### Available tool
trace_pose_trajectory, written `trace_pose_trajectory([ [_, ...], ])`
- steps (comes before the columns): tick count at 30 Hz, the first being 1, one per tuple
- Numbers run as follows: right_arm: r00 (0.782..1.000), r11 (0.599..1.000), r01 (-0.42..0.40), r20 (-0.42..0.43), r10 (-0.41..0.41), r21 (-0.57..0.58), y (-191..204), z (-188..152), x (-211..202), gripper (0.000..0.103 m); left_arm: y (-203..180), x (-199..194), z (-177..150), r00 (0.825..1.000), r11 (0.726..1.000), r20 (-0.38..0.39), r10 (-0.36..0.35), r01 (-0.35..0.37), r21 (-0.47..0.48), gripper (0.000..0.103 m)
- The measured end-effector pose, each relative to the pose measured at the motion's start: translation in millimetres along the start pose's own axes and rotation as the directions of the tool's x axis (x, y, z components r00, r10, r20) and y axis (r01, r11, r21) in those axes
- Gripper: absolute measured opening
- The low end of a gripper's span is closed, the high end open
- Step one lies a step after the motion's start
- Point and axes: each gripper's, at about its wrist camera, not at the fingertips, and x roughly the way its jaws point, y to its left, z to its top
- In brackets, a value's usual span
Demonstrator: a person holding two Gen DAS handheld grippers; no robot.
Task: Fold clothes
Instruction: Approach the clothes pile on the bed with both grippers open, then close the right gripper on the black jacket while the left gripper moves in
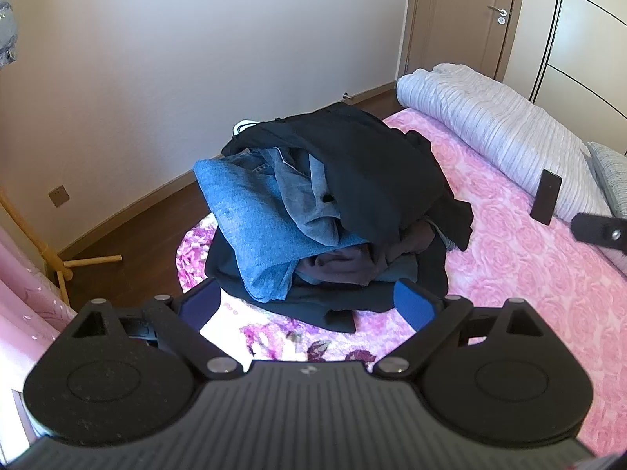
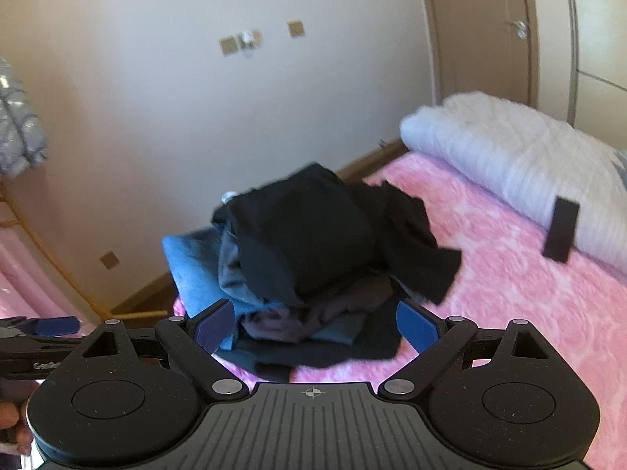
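Note:
A heap of unfolded clothes lies at the foot corner of the bed. A black garment (image 1: 372,164) covers the top, a blue one (image 1: 250,219) hangs down the left side, and a dark brownish one (image 1: 341,266) is tucked underneath. My left gripper (image 1: 307,301) is open just short of the heap and holds nothing. In the right wrist view the same heap (image 2: 313,235) lies ahead, slightly blurred. My right gripper (image 2: 315,325) is also open and holds nothing. A blue pad (image 2: 58,325) of the left gripper shows at the left edge.
The bed has a pink rose-pattern cover (image 1: 529,274). A rolled white striped quilt (image 1: 490,125) and a grey pillow (image 1: 611,172) lie along its far side, with a flat black object (image 1: 545,196) leaning on the quilt. Wooden floor, a wooden stand (image 1: 66,266) and a wall are to the left.

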Motion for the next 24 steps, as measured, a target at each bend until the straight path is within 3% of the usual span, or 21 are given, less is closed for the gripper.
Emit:
trace_pose_trajectory([
  [7,0.999,0.994,-0.043,0.021,0.045,-0.099,-13.6,1.6,6.1,0.093,1.8,2.1,6.2,0.998,0.999,0.056,0.038,-0.039,0.026,0.092],
  [11,1.000,0.991,-0.022,-0.007,0.022,-0.135,-16.7,6.2,18.8,0.093,8.9,11.4,18.1,0.997,0.998,0.065,0.046,-0.048,0.030,0.092],
  [17,0.999,0.984,0.004,-0.032,-0.010,-0.175,-8.4,20.9,55.8,0.093,22.4,57.0,53.3,0.995,0.992,0.083,0.059,-0.068,0.106,0.092],
  [24,0.984,0.989,0.053,-0.159,-0.075,-0.138,8.8,44.6,143.5,0.093,53.3,139.5,106.7,0.999,0.987,0.043,-0.023,0.016,0.159,0.092],
])
